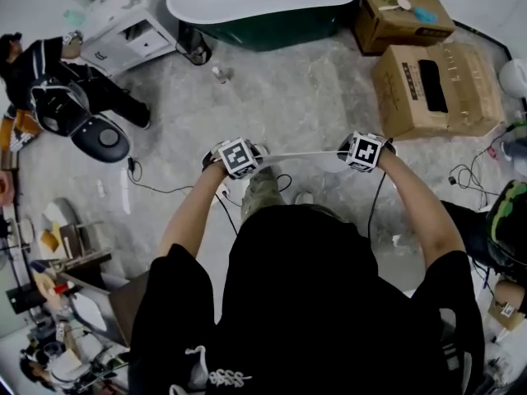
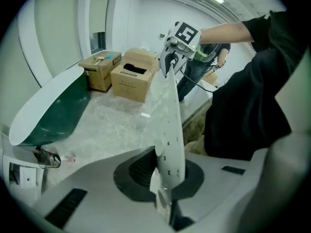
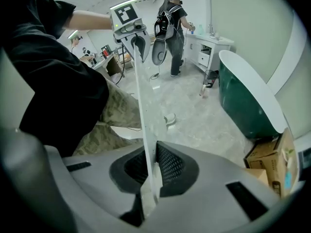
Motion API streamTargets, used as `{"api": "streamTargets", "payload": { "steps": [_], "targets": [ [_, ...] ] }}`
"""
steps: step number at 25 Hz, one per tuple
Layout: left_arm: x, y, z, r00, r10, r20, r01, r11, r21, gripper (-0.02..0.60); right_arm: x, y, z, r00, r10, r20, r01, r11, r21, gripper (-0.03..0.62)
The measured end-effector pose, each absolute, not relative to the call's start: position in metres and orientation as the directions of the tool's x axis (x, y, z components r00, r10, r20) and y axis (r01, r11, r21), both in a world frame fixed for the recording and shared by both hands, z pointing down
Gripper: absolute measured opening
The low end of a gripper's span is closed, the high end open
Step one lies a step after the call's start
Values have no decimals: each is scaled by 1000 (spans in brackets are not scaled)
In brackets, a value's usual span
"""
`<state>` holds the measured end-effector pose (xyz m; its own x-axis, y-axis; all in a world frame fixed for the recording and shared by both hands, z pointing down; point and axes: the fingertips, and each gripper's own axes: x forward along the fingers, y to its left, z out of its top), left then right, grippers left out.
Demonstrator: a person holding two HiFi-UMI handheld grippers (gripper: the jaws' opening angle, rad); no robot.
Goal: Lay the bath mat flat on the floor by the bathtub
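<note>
A thin white bath mat (image 1: 300, 153) with small holes hangs stretched edge-on between my two grippers, in the air above the marble floor. My left gripper (image 1: 247, 156) is shut on one end; the mat (image 2: 167, 120) runs out from between its jaws (image 2: 163, 193) toward the other gripper (image 2: 177, 52). My right gripper (image 1: 352, 150) is shut on the other end, and the mat (image 3: 146, 110) rises from its jaws (image 3: 150, 183). The dark green bathtub (image 1: 263, 6) with a white rim stands farther ahead, apart from the mat.
Two cardboard boxes (image 1: 432, 89) (image 1: 399, 11) sit right of the tub. A white cabinet (image 1: 132, 27) stands at its left, with a person carrying a backpack (image 1: 58, 89) nearby. Cables (image 1: 165, 189) trail over the floor, and a small bottle (image 1: 219, 74) stands before the tub.
</note>
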<state>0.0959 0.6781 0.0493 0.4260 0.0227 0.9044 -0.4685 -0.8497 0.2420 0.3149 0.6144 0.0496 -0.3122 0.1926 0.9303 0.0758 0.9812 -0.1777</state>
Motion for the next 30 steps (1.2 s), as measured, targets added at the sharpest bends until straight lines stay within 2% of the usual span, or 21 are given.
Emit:
{"api": "streamTargets", "payload": {
  "steps": [12, 21, 27, 30],
  "targets": [
    [50, 597, 71, 461, 28, 887, -470, -840, 271, 25, 271, 537, 63, -287, 196, 938, 43, 980, -192, 29],
    [-27, 504, 84, 505, 46, 862, -463, -828, 316, 25, 196, 439, 66, -217, 207, 954, -5, 977, -214, 29],
    [-87, 442, 77, 507, 20, 862, -429, -861, 272, 25, 140, 391, 64, -208, 167, 964, -65, 981, -184, 29],
    [-95, 427, 75, 541, 39, 840, -378, -881, 284, 25, 124, 377, 62, -201, 159, 966, -84, 980, -179, 29]
  ]
}}
